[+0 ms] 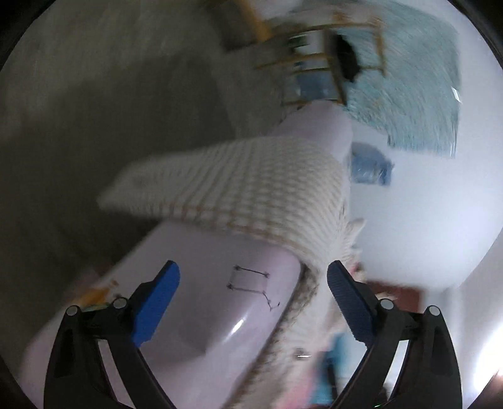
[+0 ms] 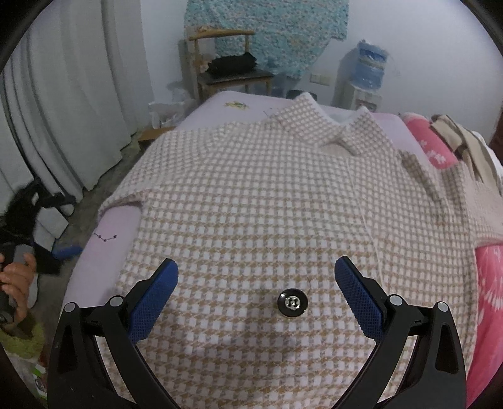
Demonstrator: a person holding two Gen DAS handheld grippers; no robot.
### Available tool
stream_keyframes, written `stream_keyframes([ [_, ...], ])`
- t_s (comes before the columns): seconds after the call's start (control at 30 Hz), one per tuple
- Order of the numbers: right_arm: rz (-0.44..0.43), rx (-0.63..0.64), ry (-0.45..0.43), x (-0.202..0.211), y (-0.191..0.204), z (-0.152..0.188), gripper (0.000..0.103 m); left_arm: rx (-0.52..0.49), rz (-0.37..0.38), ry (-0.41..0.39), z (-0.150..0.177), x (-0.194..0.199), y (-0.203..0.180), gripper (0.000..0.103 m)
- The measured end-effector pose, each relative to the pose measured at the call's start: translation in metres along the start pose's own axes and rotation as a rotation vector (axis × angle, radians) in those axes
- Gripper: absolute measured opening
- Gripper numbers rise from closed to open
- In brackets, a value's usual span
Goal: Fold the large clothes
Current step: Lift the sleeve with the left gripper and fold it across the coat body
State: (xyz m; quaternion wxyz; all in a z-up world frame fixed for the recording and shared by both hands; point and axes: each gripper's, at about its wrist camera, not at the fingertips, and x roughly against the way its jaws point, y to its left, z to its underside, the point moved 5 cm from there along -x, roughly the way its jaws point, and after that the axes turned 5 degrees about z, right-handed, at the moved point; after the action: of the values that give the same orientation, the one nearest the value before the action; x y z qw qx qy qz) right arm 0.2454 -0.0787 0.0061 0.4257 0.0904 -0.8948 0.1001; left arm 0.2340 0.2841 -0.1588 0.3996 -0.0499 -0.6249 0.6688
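Observation:
A large beige-and-white houndstooth coat [image 2: 270,201] lies spread flat on a lilac bed [image 2: 107,226], collar at the far end, a black snap button [image 2: 294,302] near me. My right gripper [image 2: 256,291] is open and empty, low over the coat's near part, the button between its fingers. In the blurred, tilted left wrist view, the coat's sleeve [image 1: 239,185] lies across the bed's edge [image 1: 201,299]. My left gripper [image 1: 253,295] is open and empty, close to the bed corner beside the coat's hanging edge.
A pink patterned quilt [image 2: 430,148] and folded cloths lie along the bed's right side. A wooden chair [image 2: 232,63] with dark clothes, a teal hanging cloth [image 2: 276,28] and a water dispenser [image 2: 364,75] stand behind. Grey curtains [image 2: 72,94] hang at left.

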Motion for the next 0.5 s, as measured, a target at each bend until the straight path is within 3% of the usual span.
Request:
stream_keyframes([
  [0.13,0.021,-0.019,0.028,-0.006,-0.005,0.005,0.096,0.178,0.062,0.060,-0.018,-0.025,0.034,0.092],
  [0.3,0.035,-0.030,0.046,-0.009,-0.007,0.008,0.096,0.396,0.200,0.106,-0.051,-0.052,0.066,0.093],
  [0.4,0.045,-0.027,0.043,-0.007,-0.006,0.006,0.096,0.485,0.225,0.121,-0.067,-0.067,0.076,0.093],
  [0.5,0.058,-0.031,0.037,-0.004,-0.008,0.005,0.096,0.499,0.214,0.125,-0.081,-0.078,0.077,0.093],
])
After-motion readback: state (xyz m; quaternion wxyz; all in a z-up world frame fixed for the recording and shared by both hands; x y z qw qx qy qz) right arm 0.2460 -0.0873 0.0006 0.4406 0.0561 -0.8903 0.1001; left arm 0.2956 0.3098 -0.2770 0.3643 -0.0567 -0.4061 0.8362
